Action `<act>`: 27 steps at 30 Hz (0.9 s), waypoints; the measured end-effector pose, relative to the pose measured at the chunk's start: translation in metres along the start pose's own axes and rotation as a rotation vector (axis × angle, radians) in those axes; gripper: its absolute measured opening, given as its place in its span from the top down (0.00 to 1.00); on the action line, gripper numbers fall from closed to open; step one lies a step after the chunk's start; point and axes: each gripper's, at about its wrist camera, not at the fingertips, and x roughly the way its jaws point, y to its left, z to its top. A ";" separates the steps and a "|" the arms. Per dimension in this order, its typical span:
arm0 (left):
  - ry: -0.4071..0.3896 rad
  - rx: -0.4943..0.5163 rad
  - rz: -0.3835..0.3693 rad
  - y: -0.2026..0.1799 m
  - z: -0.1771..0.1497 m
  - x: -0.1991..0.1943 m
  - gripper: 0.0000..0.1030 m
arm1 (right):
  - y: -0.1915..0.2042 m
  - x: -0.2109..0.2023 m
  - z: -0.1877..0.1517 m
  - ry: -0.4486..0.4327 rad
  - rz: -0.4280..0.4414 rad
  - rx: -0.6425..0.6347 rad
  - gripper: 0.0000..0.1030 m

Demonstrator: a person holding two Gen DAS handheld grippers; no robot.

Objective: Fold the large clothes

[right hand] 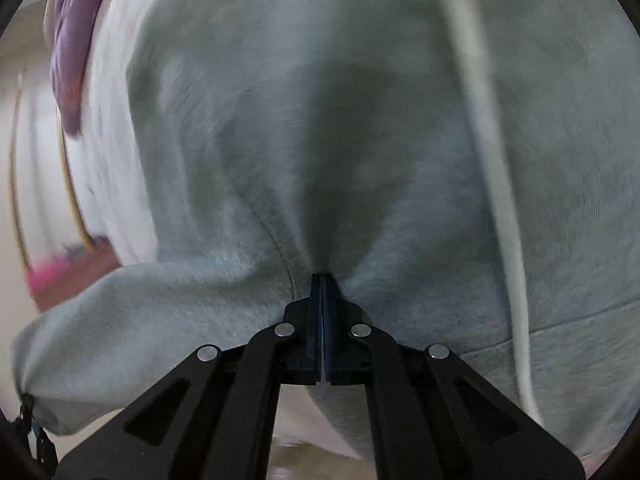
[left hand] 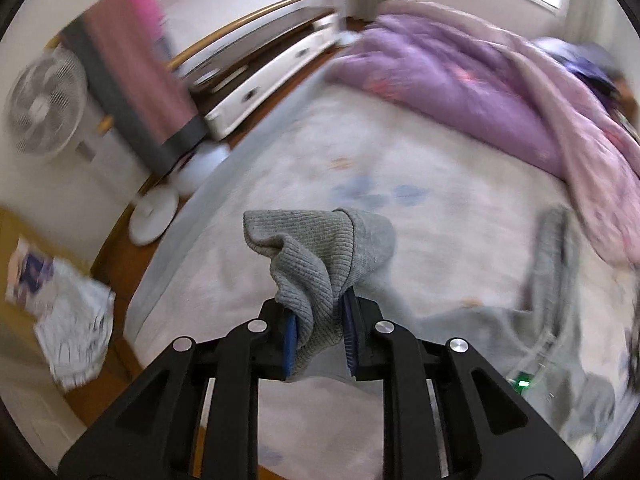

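The left gripper (left hand: 320,320) pinches the ribbed cuff (left hand: 308,252) of a grey sweatshirt (left hand: 552,312), whose body trails off toward four o'clock across the pale bed sheet (left hand: 304,152). The right gripper (right hand: 322,280) has its blue pads pressed together on a fold of the same grey fleece (right hand: 360,120), a white drawstring (right hand: 496,168) hanging at two o'clock. Farther off, a purple duvet (left hand: 460,80) lies at one o'clock and what looks like a white fan (left hand: 44,104) stands at nine o'clock, blurred.

Sweatshirt (right hand: 360,140): soft matt grey fleece cloth, cuff (left hand: 316,248) ribbed knit. Left claw (left hand: 320,320): matt black plastic (blue ridged pads (left hand: 290,340), shiny metal rivets). Quilt (left hand: 460,80): smooth purple cloth.
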 end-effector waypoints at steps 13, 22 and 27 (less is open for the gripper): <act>0.008 0.438 -0.453 -0.273 -0.046 -0.049 0.82 | 0.020 0.009 -0.008 0.074 0.019 0.030 1.00; 0.130 0.749 -0.398 -0.411 -0.155 0.016 0.82 | -0.066 -0.056 -0.064 0.075 0.248 0.355 0.97; 0.249 0.849 -0.346 -0.454 -0.222 0.068 0.81 | -0.150 -0.152 -0.109 -0.087 0.200 0.557 0.97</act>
